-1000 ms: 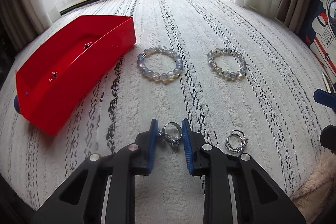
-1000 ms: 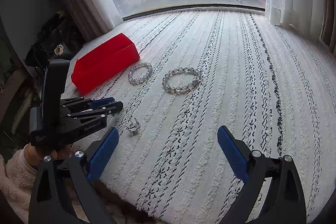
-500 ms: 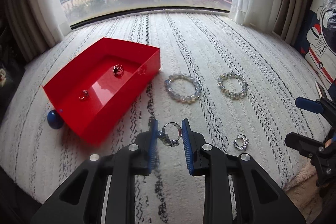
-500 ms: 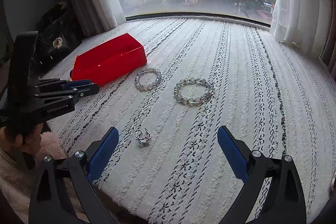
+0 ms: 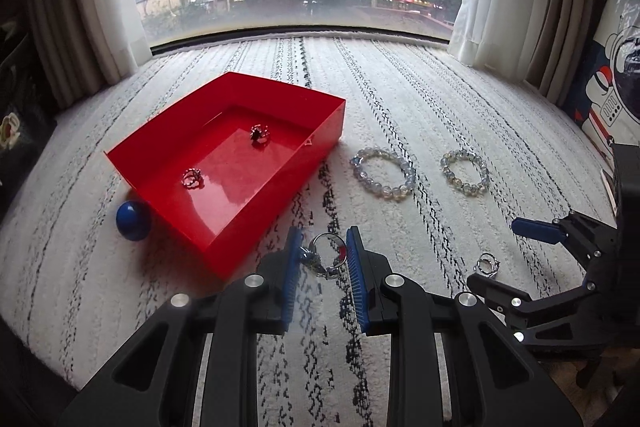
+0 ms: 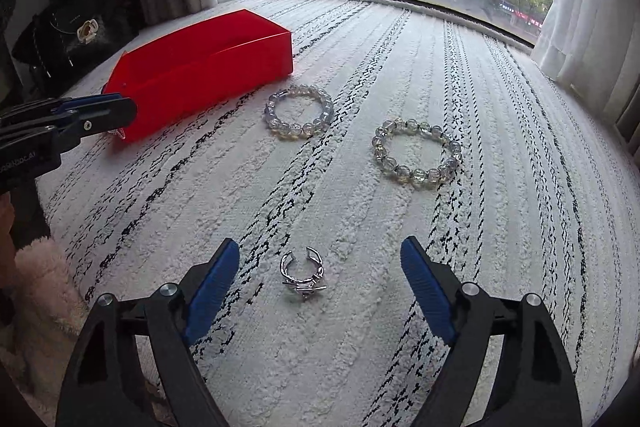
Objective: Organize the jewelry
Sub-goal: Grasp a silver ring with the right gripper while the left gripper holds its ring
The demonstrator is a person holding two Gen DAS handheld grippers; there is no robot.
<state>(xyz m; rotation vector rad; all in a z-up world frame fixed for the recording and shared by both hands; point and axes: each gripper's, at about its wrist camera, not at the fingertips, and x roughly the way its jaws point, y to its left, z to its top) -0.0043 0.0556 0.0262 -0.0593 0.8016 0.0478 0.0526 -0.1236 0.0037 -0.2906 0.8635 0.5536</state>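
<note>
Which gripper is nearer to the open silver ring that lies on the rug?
Right. The right gripper has the open silver ring between its open jaws, untouched. The left gripper, shut on another ring, is off to its side.

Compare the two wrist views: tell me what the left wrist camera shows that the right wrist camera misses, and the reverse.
Left wrist only: the inside of the glossy red plastic tray, with two silver rings in it, a blue ball beside it, and a silver ring clamped in the left gripper.

Right wrist only: a black handbag by the curtain.

Both: the tray, two clear beaded bracelets, and the open-band silver ring lying between the right gripper's closing, untouching jaws.
</note>
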